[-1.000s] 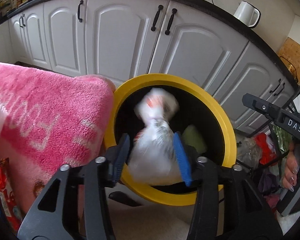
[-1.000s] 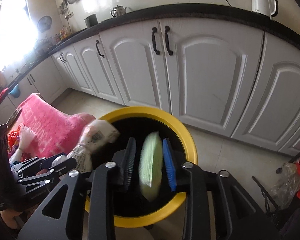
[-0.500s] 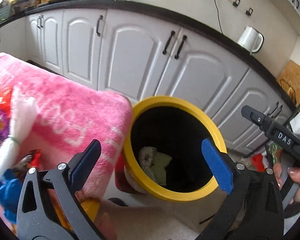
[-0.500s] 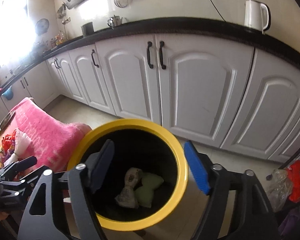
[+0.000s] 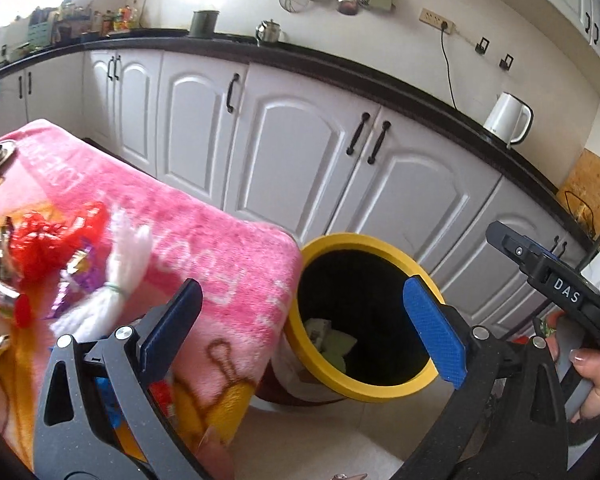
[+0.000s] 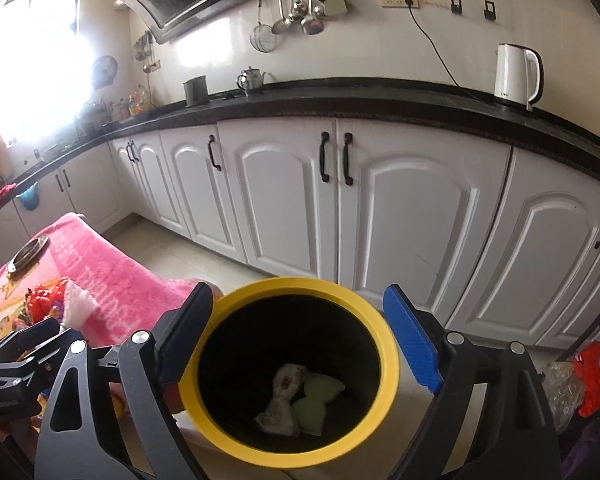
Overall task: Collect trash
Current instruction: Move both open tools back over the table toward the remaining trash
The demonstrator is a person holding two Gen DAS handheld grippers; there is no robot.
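Observation:
A yellow-rimmed bin (image 6: 388,344) stands on the floor; it also shows in the left wrist view (image 5: 384,246). Inside lie a white wrapper bag (image 6: 282,396) and a pale green packet (image 6: 316,400). My right gripper (image 6: 308,344) is open and empty above the bin. My left gripper (image 5: 304,324) is open and empty, between the bin and a table under a pink towel (image 5: 204,240). On the towel lie a white tied bag (image 5: 112,280), red wrappers (image 5: 48,240) and other coloured wrappers.
White kitchen cabinets (image 6: 420,208) with a black counter run behind the bin. A white kettle (image 6: 516,76) stands on the counter. A metal dish (image 6: 28,252) sits on the towel's far end. Bags and red items (image 6: 588,380) lie at the right.
Both grippers opened and dropped the white bag and green packet into the bin. Both then rose and pulled back; the left one swung left toward the table.

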